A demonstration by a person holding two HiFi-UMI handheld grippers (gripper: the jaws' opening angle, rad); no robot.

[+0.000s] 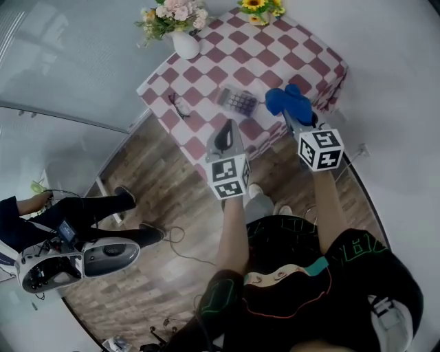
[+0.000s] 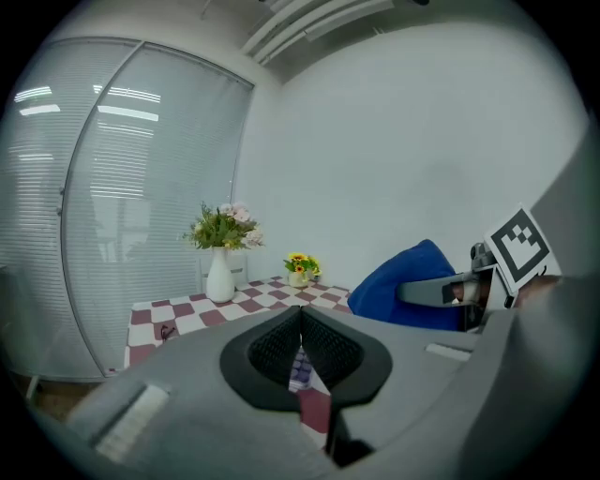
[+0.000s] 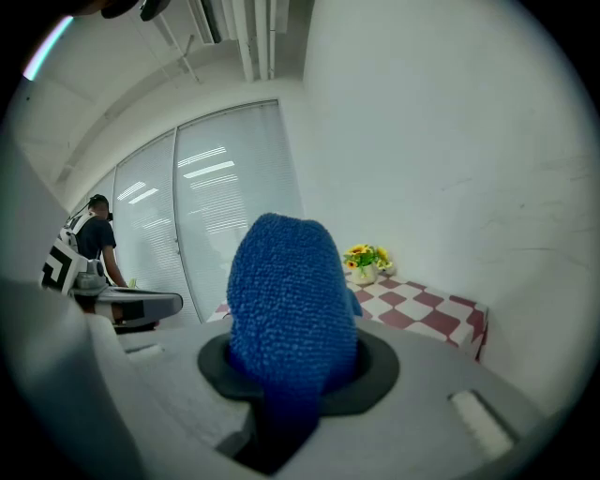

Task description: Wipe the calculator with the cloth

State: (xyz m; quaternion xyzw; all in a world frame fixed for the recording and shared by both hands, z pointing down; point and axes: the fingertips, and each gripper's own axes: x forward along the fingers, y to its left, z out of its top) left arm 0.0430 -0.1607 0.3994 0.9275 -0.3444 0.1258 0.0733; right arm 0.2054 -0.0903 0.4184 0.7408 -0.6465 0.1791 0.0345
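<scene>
The calculator (image 1: 237, 102) lies flat on the red-and-white checked table (image 1: 199, 75), towards its near edge, with nothing touching it. In the left gripper view only a sliver of its keys shows through the slit under the jaws. Just to its right hangs the blue cloth (image 1: 289, 101), bunched in the right gripper (image 1: 293, 114), whose jaws are clenched on it. In the right gripper view the cloth (image 3: 291, 300) fills the gap and hides the fingertips, and its upper end blocks most of the table behind. The left gripper (image 1: 226, 128) hovers just near of the calculator, its jaws pressed together at the tips and grasping nothing. Further left on the table lie a pair of glasses (image 1: 177, 105), small and hard to make out. A white vase (image 1: 185, 45) of flowers stands at the far left corner. A pot of sunflowers (image 1: 260, 8) at the far edge is cut off by the frame
</scene>
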